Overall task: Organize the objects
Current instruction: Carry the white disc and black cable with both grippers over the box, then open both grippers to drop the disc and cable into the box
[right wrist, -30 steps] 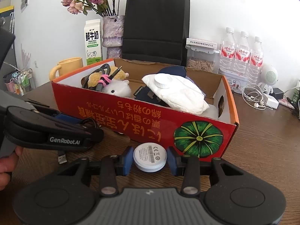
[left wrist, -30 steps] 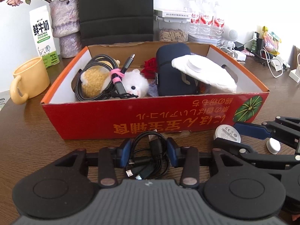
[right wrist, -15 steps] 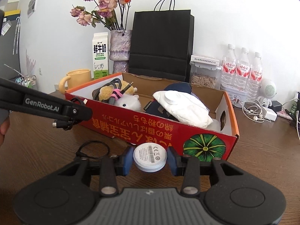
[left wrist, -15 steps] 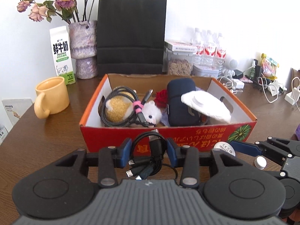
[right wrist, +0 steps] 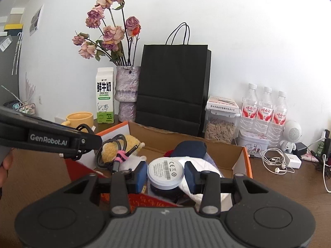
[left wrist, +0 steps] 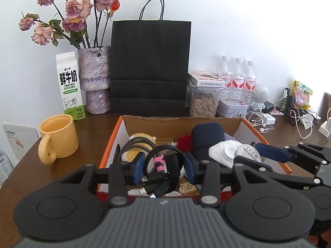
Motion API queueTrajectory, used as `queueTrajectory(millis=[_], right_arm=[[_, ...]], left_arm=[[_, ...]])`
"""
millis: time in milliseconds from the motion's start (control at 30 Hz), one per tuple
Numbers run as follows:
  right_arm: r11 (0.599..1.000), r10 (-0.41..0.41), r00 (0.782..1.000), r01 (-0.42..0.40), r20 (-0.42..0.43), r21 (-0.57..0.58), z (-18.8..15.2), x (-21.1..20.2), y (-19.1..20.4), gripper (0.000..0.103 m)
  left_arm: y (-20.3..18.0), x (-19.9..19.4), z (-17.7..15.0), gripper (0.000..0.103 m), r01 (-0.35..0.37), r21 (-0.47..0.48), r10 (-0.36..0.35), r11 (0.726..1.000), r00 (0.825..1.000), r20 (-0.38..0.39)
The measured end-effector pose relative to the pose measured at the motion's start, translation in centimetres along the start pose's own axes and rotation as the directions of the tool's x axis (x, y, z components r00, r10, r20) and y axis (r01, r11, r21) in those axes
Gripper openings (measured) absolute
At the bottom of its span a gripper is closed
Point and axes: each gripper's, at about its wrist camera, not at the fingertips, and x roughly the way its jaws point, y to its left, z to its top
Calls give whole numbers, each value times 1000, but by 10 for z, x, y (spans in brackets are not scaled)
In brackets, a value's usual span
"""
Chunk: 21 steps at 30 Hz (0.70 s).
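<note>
Cable bundle (left wrist: pixel 163 173) and round white puck (right wrist: pixel 165 172) have both come up off the desk (right wrist: pixel 289 188) and now hang over the open cardboard box (left wrist: pixel 242 125). The left tool (left wrist: pixel 163 170) is partly closed, pinching the coiled black cable; the right tool (right wrist: pixel 165 173) is partly closed, clamping the puck by its rim. Judging by this, lifting is done and release into the box comes next.
</note>
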Motion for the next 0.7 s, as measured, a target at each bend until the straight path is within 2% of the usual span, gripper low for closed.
queueTrajectory(millis=[200,367,533,600,633,667,700], right_arm=[[1000,-11,1000,11,11,29,12,34,-11,38],[999,-16,1000,16,1,33,13,58,-23,38],[999,-10,1000,10,-10,38,15,73,-32,39],[999,-17,1000,18,-21,35,15,77,-33,39],[999,-24,999,25,-31,34,14,78,-34,41],[999,-28,999,30,-44,33,13,79,-35,52],[999,-33,998,35,-56,39,12,80,-36,69]], left_arm=[[0,36,8,42,-15,-6,15,1000,1000,-3],[3,64,14,42,-1,-17,0,1000,1000,-11],[8,76,17,44,-6,-11,6,1000,1000,-13],[10,77,17,66,-17,-13,16,1000,1000,-13],[11,77,16,87,-25,-17,25,1000,1000,-10],[11,76,16,98,-36,-21,36,999,999,-3],[12,75,16,101,-42,-23,42,999,999,3]])
